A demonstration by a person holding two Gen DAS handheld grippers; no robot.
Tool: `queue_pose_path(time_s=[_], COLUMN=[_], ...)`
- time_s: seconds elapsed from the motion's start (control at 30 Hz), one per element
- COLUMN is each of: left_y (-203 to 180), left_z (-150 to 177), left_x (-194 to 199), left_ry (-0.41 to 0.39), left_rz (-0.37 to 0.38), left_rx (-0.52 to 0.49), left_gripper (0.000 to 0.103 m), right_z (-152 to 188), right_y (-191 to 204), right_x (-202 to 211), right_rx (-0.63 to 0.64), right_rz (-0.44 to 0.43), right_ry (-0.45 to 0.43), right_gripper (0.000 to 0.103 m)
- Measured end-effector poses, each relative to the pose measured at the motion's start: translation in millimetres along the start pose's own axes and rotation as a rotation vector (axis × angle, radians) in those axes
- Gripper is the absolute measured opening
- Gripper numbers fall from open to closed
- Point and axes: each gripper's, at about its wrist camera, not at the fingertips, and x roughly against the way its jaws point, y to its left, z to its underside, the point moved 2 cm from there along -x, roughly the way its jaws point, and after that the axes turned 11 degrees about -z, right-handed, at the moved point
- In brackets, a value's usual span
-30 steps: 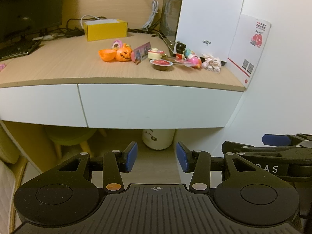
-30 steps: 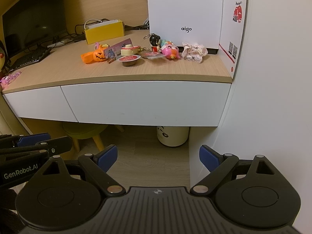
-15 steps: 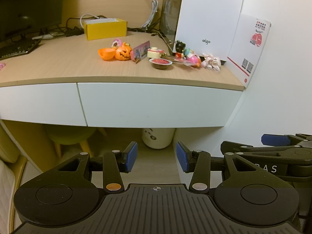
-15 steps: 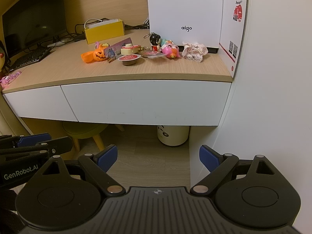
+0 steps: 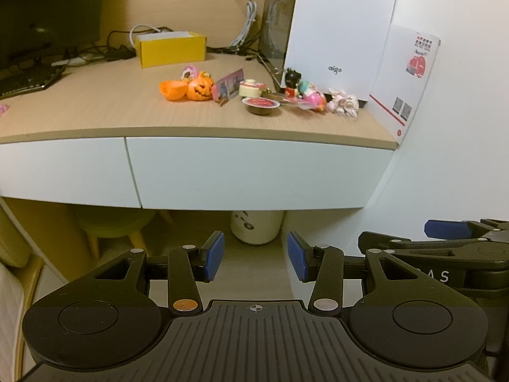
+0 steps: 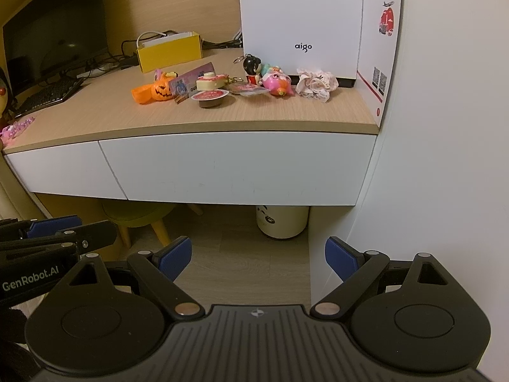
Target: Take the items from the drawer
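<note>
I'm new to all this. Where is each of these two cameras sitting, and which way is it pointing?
Left wrist view: sits on the left gripper, looks forward and slightly down at the shut white drawer and desk; its own open blue-tipped fingers show, with the right gripper at the right edge.
Right wrist view: sits on the right gripper, facing the same drawer; its wider-open fingers show, the left gripper at the left edge.
Shared: the drawer, pumpkin toy, yellow box.

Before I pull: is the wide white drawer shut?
Shut: the wide drawer front sits flush with its neighbour; no gap shows.
</note>
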Motion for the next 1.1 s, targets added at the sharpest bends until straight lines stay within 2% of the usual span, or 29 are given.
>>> queue_pose_path(time_s=[0.7,0.73,0.8,0.83,0.9,1.03,1.1], left_y=[-3.7,-4.6,-5.8,-6.2,-8.1,-8.9,-8.6], left_z=[1.2,1.3,0.9,0.6,0.3,2.7,4.0], left_x=[-3.3,-3.3,-1.7,-1.2,-1.7,-7.6,-16.0], left_ry=[0.007,0.007,0.001,-0.001,0.004,0.015,0.037], left_rz=[0.003,0.01,0.04,0.051,0.056,0.014,0.035], left_rx=[-0.018,-0.018,-0.012,-0.005,-0.003,0.017,0.012], left_gripper=[0.048,0.047,0.025,0.021,0.019,0.017,0.017], right_z=[-2.1,-1.9,-2.2,-2.2,-2.2,-3.5,-4.9], right_y=[-5.8,-6.1,-5.7,-5.6,-5.6,-8.1,-11.3], right_x=[-1.0,-0.7,-0.8,-0.6,-0.7,0.3,1.0], right_rx=[-0.001,-0.001,-0.001,-0.001,-0.001,-0.01,-0.03], right_rz=[0.004,0.004,0.004,0.005,0.004,-0.001,-0.012], right_ry=[0.001,0.001,0.001,0.001,0.0,-0.003,-0.008], right_gripper=[0.092,0.092,0.092,0.092,0.092,0.092,0.092])
